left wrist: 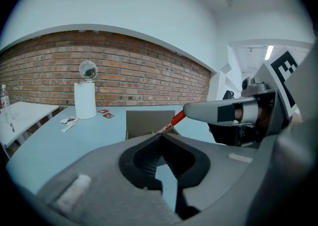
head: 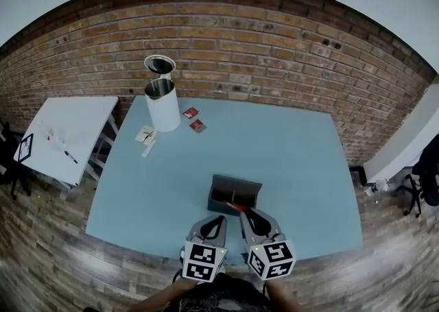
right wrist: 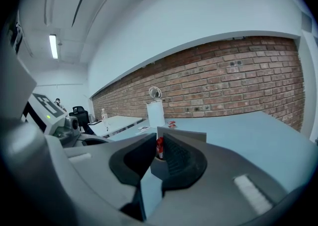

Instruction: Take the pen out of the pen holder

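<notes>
A dark grey, open-topped pen holder (head: 236, 191) stands on the blue table (head: 295, 160), just beyond both grippers. My right gripper (head: 245, 212) is shut on a red pen (head: 235, 206) at the holder's near edge. In the right gripper view the red pen (right wrist: 159, 147) shows between the closed jaws of that gripper (right wrist: 159, 143), with the holder (right wrist: 185, 137) behind. The left gripper view shows the pen (left wrist: 175, 119) slanting down from the right gripper (left wrist: 191, 112); its lower end is hidden behind my left gripper (left wrist: 160, 136). My left gripper (head: 219, 219) is shut and holds nothing.
A white cylindrical bin (head: 162, 103) with a round mirror stands at the table's far left. Two red packets (head: 194, 119) and white paper scraps (head: 145, 135) lie near it. A white side table (head: 65, 136) stands to the left, and a brick wall (head: 274, 50) runs behind.
</notes>
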`<state>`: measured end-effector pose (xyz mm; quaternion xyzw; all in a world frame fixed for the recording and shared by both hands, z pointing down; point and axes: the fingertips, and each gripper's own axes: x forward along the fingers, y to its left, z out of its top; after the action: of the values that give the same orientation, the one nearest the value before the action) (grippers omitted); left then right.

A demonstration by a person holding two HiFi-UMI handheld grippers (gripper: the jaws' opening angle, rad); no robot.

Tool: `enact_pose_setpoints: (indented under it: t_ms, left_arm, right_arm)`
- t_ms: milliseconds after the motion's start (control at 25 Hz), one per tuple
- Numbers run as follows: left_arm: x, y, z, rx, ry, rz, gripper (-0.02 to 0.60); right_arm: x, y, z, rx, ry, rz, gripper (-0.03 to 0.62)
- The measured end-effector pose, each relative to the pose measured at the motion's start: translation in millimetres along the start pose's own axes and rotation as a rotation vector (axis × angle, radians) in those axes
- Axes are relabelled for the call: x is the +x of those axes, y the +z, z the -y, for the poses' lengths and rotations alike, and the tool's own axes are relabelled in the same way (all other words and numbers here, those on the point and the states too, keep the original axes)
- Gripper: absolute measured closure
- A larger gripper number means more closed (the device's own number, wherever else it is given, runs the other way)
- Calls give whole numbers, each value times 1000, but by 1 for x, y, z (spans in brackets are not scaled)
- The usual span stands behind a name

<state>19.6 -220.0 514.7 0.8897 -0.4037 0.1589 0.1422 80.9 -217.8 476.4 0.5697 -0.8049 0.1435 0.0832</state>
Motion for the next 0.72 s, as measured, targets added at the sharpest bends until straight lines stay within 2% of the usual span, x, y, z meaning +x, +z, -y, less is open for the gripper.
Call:
enact_pose_setpoints:
  t_ms: [720]
  left_arm:
    - [-29,-2,20,25,-44,25,580]
  right_arm:
    - [-31,-27,-24,15,-37,-27,547]
